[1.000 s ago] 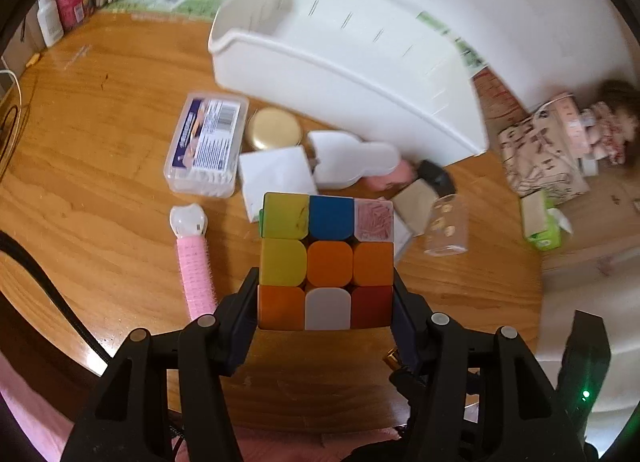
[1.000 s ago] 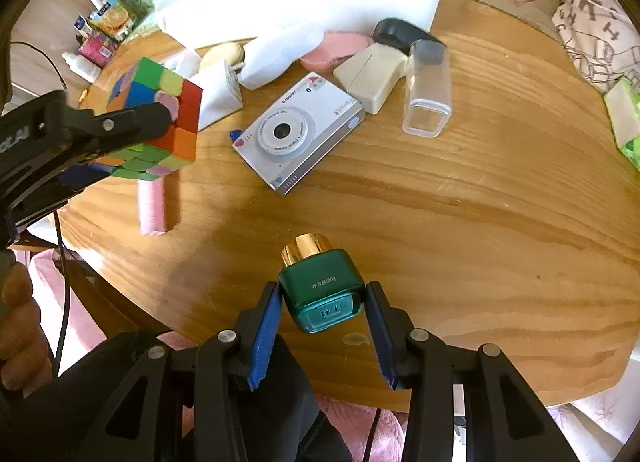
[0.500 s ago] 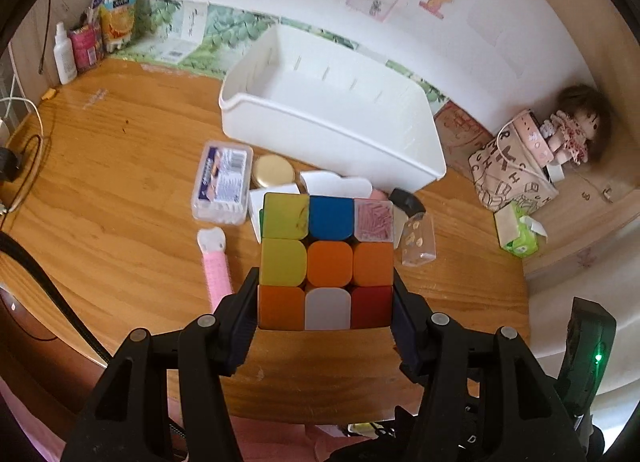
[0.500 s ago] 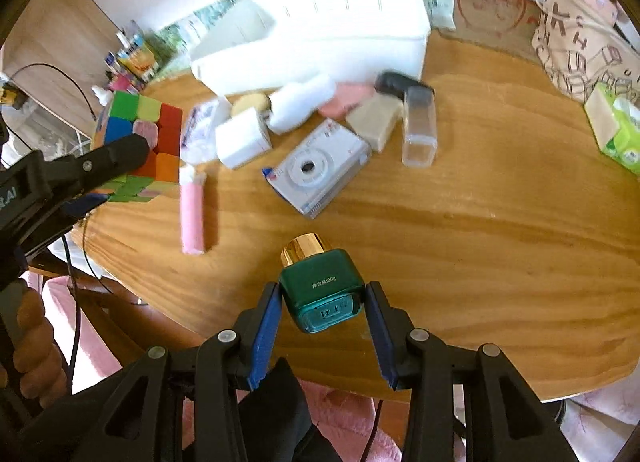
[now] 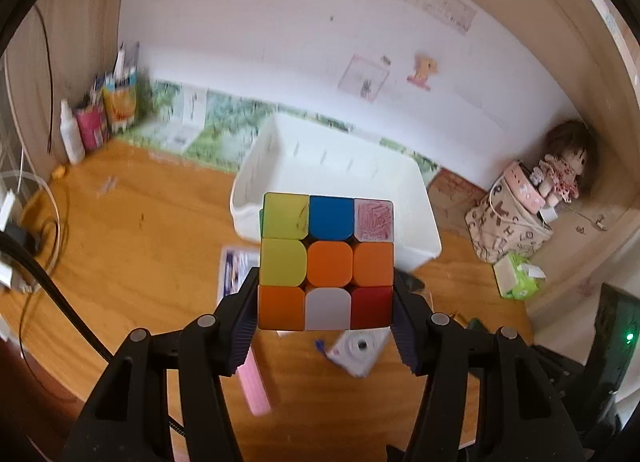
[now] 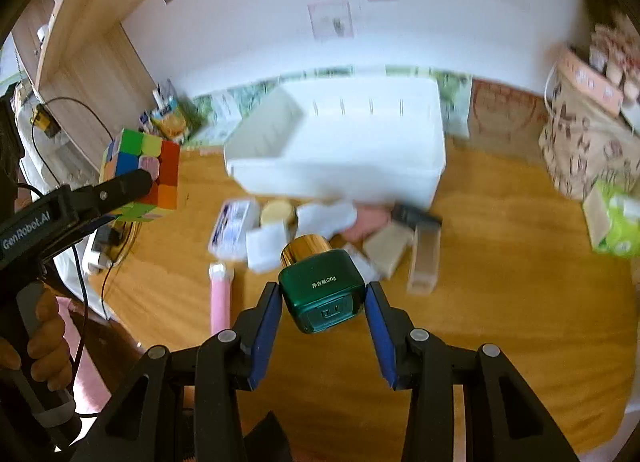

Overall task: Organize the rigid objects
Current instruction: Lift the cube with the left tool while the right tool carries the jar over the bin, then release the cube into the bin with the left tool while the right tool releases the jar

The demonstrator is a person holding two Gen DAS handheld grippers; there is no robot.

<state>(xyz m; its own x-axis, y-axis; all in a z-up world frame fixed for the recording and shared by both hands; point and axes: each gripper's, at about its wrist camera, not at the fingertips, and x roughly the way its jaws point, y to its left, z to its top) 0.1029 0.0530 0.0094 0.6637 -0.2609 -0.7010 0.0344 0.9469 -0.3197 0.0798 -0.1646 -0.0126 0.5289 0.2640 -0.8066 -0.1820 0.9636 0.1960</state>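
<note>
Bin (image 6: 340, 178) looks empty; left gripper (image 5: 325, 302) jaws grasp cube (image 5: 326, 258), right gripper (image 6: 323, 302) jaws grasp green bottle (image 6: 322, 294), clutter remains on surface (image 6: 520, 282).

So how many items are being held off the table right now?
2. The puzzle cube is clamped in the left hand-held gripper; the green bottle is in the right hand-held gripper.

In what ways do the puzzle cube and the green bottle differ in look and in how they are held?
The puzzle cube is many-coloured, with square tiles; the green bottle is one dark green with a gold cap. The cube sits in the left gripper, the bottle in the right gripper. The cube fills the jaws' whole width; the bottle looks narrower. Both are gripped on two sides, above the wooden table.
</note>
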